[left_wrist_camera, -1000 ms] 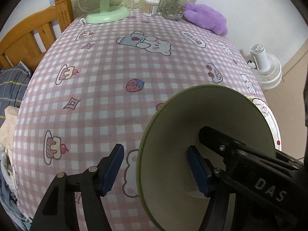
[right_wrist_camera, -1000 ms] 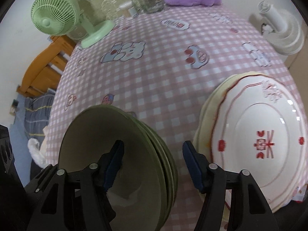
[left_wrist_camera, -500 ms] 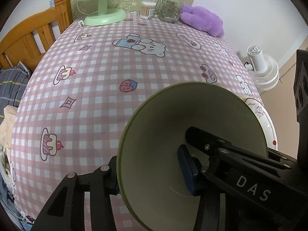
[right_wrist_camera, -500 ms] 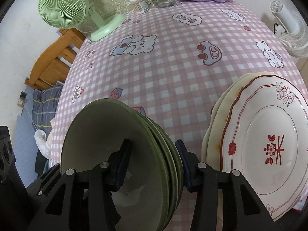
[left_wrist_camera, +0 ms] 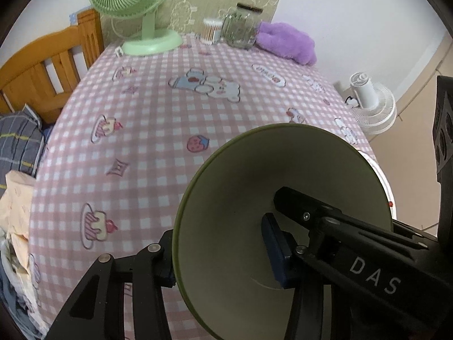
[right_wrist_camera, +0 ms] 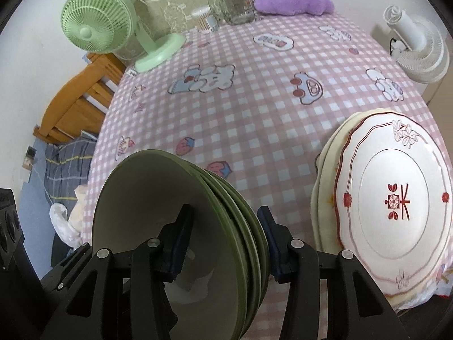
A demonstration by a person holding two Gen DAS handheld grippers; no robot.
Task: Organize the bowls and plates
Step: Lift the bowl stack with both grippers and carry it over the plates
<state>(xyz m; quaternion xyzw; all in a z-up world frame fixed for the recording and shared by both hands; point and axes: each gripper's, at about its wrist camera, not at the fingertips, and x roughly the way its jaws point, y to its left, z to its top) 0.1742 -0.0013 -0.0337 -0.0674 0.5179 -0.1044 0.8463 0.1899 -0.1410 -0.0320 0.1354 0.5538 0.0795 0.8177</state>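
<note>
A stack of green bowls (right_wrist_camera: 158, 226) is held from two sides. My right gripper (right_wrist_camera: 223, 226) is shut on its rim, with the left finger inside the top bowl and the right finger outside the stack. In the left wrist view the top green bowl (left_wrist_camera: 254, 192) fills the lower right. My left gripper (left_wrist_camera: 223, 255) is shut on the opposite rim, its right pad inside and its left finger mostly hidden behind the bowl wall. A white plate with red marks (right_wrist_camera: 396, 198) tops a pile of plates to the right of the bowls.
A pink checked tablecloth (left_wrist_camera: 158, 119) covers the table. At the back stand a green fan (left_wrist_camera: 141, 8), a cotton-swab tub (left_wrist_camera: 211, 31), a glass jar (left_wrist_camera: 240, 25) and a purple plush (left_wrist_camera: 288, 42). A wooden bed frame (left_wrist_camera: 42, 65) is left; a white fan (left_wrist_camera: 371, 102) is right.
Both grippers closed from open onto the rim of the bowl stack. Both then rose a little with it, so the table now looks farther off.
</note>
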